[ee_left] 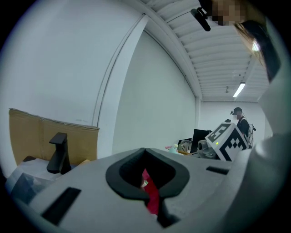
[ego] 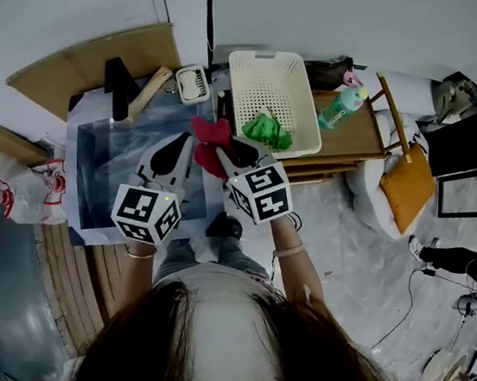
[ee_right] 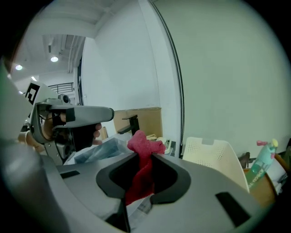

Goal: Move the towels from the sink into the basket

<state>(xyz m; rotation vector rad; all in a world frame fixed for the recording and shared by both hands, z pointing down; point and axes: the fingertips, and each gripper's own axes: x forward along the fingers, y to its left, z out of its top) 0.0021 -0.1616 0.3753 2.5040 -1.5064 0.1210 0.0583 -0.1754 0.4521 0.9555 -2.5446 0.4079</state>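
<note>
So, sink [ego: 111, 168]: dark rectangular basin at the head view's left, with a black faucet [ego: 117, 86] at its far rim.
Surface [ego: 363, 136]: wooden, to the right of the sink, partly under the basket.
Basket [ego: 275, 81]: white perforated plastic, just beside the sink's far right corner; its wall also shows in the right gripper view [ee_right: 213, 159].
Left gripper [ego: 192, 142]: jaws pressed together on a thin strip of the red towel [ee_left: 151, 195].
Right gripper [ego: 226, 153]: pinching the same towel, with a bunched lump standing above its jaws and a fold hanging below [ee_right: 143, 168].
Red towel [ego: 212, 143]: deep red, nubby cloth, crumpled into a wad; held between both grippers over the sink's right edge, close to the basket's near corner.
Green towel [ego: 266, 131]: bright green, crumpled, lying inside the basket at its near end.
Bottle [ego: 343, 108]: teal with a pink top, upright on the surface to the right of the basket.
</note>
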